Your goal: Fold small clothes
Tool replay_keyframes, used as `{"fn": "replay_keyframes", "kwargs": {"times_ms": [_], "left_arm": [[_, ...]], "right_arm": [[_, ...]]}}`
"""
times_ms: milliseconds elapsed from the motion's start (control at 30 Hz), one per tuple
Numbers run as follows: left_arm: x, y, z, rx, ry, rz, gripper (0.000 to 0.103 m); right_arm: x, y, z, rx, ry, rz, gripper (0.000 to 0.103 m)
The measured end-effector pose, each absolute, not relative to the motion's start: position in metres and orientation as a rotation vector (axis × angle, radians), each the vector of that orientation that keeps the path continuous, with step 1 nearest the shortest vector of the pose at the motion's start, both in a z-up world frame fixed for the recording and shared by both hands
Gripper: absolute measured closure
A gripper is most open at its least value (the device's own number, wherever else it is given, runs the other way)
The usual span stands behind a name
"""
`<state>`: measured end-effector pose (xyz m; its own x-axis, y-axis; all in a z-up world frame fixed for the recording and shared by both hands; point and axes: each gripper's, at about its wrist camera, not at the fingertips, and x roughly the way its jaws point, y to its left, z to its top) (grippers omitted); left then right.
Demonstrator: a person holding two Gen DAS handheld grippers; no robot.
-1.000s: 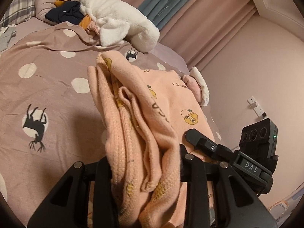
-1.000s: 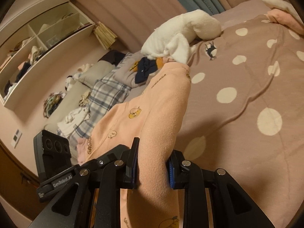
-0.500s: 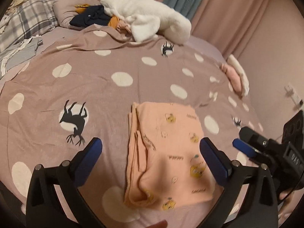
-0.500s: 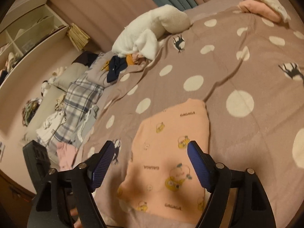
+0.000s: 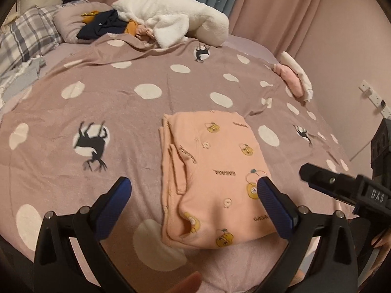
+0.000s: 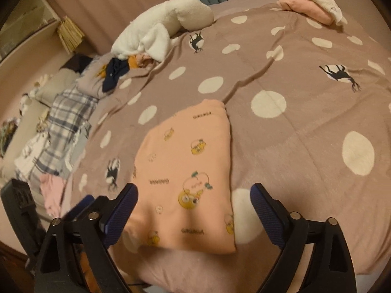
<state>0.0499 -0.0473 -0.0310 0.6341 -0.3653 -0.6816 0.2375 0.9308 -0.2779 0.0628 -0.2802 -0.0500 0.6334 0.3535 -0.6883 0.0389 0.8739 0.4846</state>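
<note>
A peach garment printed with yellow cartoon figures lies folded in a rectangle on the dotted mauve bedspread, near the bed's front edge. My left gripper is open wide above its near end, blue pads apart and pressing on nothing. In the right wrist view the same garment lies below my right gripper, whose jaws are still opening, pads clear of the cloth. The right gripper's black body shows at the right of the left wrist view.
At the back of the bed lie a white fluffy blanket, a navy garment and a plaid pillow. Folded pink and white clothes sit by the right edge. A fingertip shows at the bottom.
Both grippers let go of the peach garment and opened wide. It hung bunched between the jaws before; now it lies flat and folded on the bed, with both grippers drawn back and tipped downward.
</note>
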Motion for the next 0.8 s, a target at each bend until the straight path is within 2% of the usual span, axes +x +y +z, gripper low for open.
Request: {"fn": "replay_keyframes", "kwargs": {"times_ms": [800], "left_arm": [[0.032, -0.051, -0.038, -0.160, 0.821, -0.336, 0.000]], "right_arm": [[0.063, -0.244, -0.056, 0.322, 0.951, 0.057, 0.005]]}}
